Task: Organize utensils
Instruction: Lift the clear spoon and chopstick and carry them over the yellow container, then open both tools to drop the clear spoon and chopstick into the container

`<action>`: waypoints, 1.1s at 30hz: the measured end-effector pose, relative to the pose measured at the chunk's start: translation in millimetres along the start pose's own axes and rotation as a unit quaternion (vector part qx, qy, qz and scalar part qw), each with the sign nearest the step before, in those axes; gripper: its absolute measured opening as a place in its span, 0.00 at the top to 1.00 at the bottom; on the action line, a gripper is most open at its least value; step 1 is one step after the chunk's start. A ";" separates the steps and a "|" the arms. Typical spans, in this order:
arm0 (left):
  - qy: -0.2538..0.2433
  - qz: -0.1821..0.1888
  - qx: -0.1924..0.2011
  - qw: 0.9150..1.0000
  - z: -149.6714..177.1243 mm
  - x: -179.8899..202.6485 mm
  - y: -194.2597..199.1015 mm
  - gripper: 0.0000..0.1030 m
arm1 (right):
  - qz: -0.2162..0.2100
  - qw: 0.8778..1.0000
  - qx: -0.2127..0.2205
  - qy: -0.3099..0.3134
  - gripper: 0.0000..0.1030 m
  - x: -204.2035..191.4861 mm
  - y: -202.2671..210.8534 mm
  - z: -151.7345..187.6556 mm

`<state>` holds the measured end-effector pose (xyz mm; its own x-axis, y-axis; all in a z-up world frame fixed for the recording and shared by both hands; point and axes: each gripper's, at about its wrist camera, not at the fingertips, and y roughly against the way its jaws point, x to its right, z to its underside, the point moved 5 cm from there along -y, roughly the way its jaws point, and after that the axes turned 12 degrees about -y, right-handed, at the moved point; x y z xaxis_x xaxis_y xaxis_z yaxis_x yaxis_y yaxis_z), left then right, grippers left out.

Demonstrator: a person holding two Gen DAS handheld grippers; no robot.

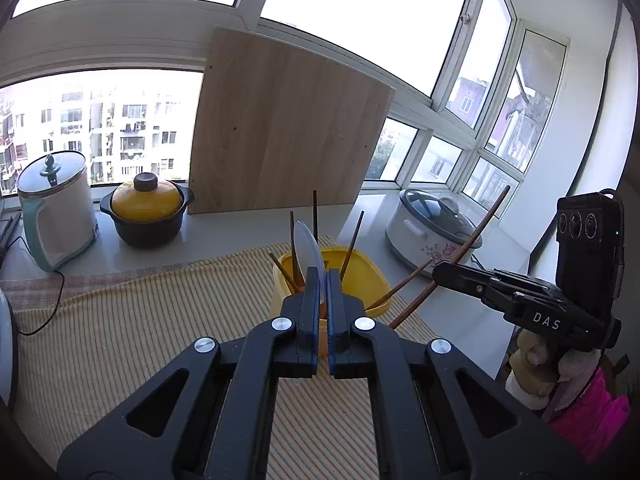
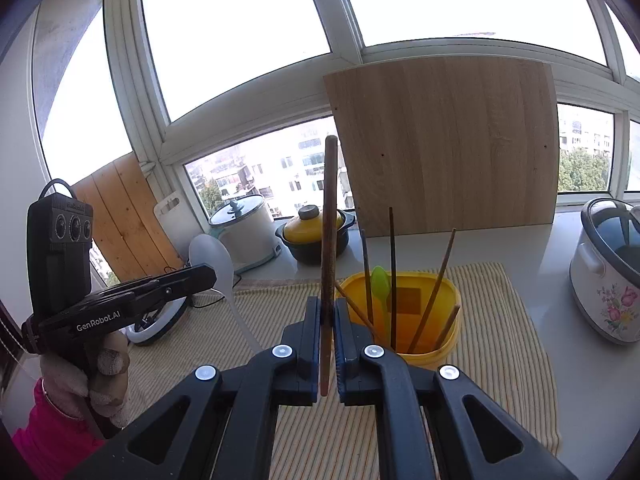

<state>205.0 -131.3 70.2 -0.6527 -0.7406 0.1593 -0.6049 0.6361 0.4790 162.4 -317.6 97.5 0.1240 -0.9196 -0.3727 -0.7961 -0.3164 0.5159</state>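
Item one, nearest our lens: the left gripper (image 1: 322, 280), black with blue pads, jaws closed on the handle of a translucent white plastic spoon (image 1: 308, 246), whose bowl stands upright above the fingertips.

Item two: the right gripper (image 2: 328, 312), same build, clamped on a long brown wooden chopstick (image 2: 328, 240) held near vertical in its own view; in the left wrist view that stick slants up to the right past the container.

Item three: a yellow plastic tub (image 2: 424, 304), rounded rectangle in form, standing on a yellow-and-white striped cloth (image 1: 120, 328) spread over the white desk (image 2: 592, 380). We count several brown wooden chopsticks (image 2: 392, 272) leaning inside it at varied angles, and a small green plastic spoon (image 2: 380, 280) among them. The white spoon is held just in front of the tub on the left gripper's side.

Item four, rear of desk: a pale wooden board (image 1: 288, 128) propped against the window frame; a black clay pot with a yellow lid (image 1: 146, 212); a white and light-blue electric cooker with a glass lid (image 1: 56, 208); a white floral rice cooker (image 2: 608, 268) on the right.

Item five: both hands wear light knitted gloves (image 2: 104, 376) with pink sleeves (image 1: 592, 416).
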 end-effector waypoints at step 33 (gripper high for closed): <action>0.010 -0.005 -0.002 1.000 -32.5 1.7 -80.1 1.00 | 0.040 0.998 0.034 -0.046 0.96 45.4 -16.6 -36.4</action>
<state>267.2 -190.5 60.1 -0.6374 -0.7509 0.1729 -0.6087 0.6282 0.4847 202.9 -362.6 100.1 0.0058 -0.9149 -0.4036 -0.8403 -0.2232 0.4940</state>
